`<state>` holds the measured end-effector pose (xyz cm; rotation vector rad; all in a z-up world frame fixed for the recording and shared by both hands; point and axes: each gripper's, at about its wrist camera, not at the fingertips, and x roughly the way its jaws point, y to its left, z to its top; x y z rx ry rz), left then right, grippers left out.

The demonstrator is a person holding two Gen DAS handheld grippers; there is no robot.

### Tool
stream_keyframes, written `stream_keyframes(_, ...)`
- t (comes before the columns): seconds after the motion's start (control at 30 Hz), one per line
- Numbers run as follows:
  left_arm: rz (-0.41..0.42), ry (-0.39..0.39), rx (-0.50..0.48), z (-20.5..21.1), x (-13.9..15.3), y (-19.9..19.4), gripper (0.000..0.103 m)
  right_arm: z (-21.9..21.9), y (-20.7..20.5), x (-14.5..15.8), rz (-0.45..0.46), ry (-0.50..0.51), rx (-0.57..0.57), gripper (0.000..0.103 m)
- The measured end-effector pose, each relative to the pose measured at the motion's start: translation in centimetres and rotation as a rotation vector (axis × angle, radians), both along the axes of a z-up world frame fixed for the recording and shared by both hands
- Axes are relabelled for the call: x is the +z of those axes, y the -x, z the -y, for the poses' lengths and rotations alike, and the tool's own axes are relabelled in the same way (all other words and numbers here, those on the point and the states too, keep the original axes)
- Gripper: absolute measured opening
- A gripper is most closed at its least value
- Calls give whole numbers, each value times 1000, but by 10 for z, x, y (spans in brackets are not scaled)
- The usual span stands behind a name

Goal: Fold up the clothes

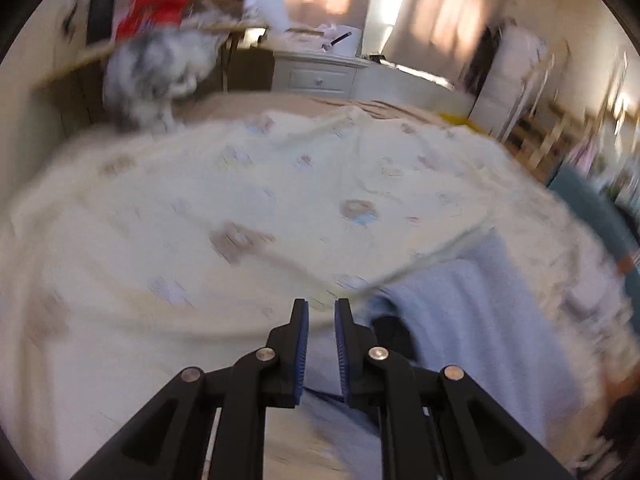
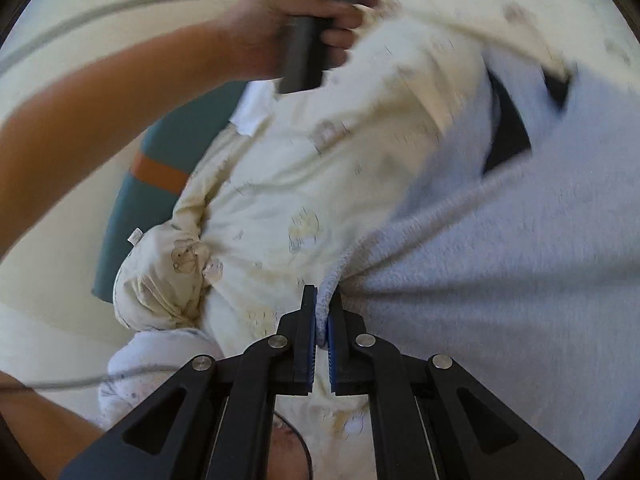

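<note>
the left gripper (image 1: 321,308), black with blue ribbed pads, stands with its jaws a narrow gap apart and nothing pinched between them; behind the gap shows the pale blue fleecy garment (image 1: 472,312). no earlier view is at hand, so only this parted stance can be told. in the left wrist view that garment lies from 3 to 6 o'clock of the fingertips, spread on the cream quilt printed with small bear figures (image 1: 224,216), which fills the middle of the picture. a thin pale cord or edge crosses the quilt toward 2 o'clock; the blur hides what it is. at 11 o'clock, well apart, a grey-and-white mottled cloth (image 1: 160,68) hangs off a wooden tabletop edge (image 1: 76,60), with a red cloth (image 1: 160,4) above it. at 12 o'clock stands a white drawer cabinet (image 1: 320,74).

the right gripper (image 2: 322,300) is closed tight on the hemmed edge of the pale blue garment (image 2: 520,280), the fold of fabric squeezed between its blue pads; the cloth pulls in creases toward the grip and spreads off to 3 o'clock. the bear quilt (image 2: 280,184) lies at 12 o'clock. at 11 o'clock a bare hand (image 2: 288,28) grips the dark handle of the other gripper. a teal cushion with an orange stripe (image 2: 160,168) sits at 10 o'clock, beside the quilt's bunched corner.
</note>
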<state>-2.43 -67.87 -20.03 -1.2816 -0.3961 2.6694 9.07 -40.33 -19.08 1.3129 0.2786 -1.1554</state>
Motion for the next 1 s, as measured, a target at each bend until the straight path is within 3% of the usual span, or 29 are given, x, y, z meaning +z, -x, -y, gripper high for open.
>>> stream_keyframes(0.03, 16, -50, 14, 1, -7, -4, 44, -7, 0, -6, -17, -30, 14, 4)
stream_keyframes(0.07, 33, -100, 28, 2, -15, -8, 54, -15, 0, -11, -34, -60, 29, 4)
stream_keyframes(0.1, 101, -178, 37, -5, -30, -7, 64, -22, 0, -17, -51, -90, 43, 4)
stream_keyframes(0.13, 158, -212, 32, -11, -41, -3, 67, -30, -1, -22, -68, -120, 59, 6)
stream_keyframes(0.2, 266, -260, 56, -23, -63, 7, 67, -44, -5, -29, -88, -178, 117, 10)
stream_keyframes(0.23, 278, -261, 77, -26, -68, 11, 67, -49, -7, -31, -97, -205, 140, 12)
stream_keyframes(0.3, 260, -272, 91, -34, -70, 20, 67, -63, -10, -24, -128, -207, 188, 23)
stream_keyframes(0.4, 188, -301, 66, -44, -57, 34, 67, -74, -12, -8, -68, -170, 196, 38)
stream_keyframes(0.47, 173, -214, 65, -52, -48, 44, 67, -79, -16, -1, -25, -144, 190, 57)
stream_keyframes(0.5, 163, -171, 71, -55, -43, 49, 67, -79, -19, 1, 6, -136, 187, 60)
stream_keyframes(0.6, 10, -176, 115, -48, -12, 46, 67, -80, -20, 4, 59, -114, 155, 60)
stream_keyframes(0.73, 125, -200, 91, -49, -25, 65, 67, -85, -14, 1, 129, -99, 66, 60)
stream_keyframes(0.77, 200, -182, 81, -53, -40, 73, 67, -85, -11, -1, 140, -106, 44, 60)
stream_keyframes(0.83, 263, -118, 78, -61, -56, 74, 67, -84, -10, -1, 142, -108, 25, 60)
stream_keyframes(0.9, 293, -79, 70, -69, -68, 75, 67, -87, -4, 2, 137, -105, 14, 60)
stream_keyframes(1.0, 235, -169, 48, -75, -65, 65, 67, -91, 5, 3, 134, -101, -12, 60)
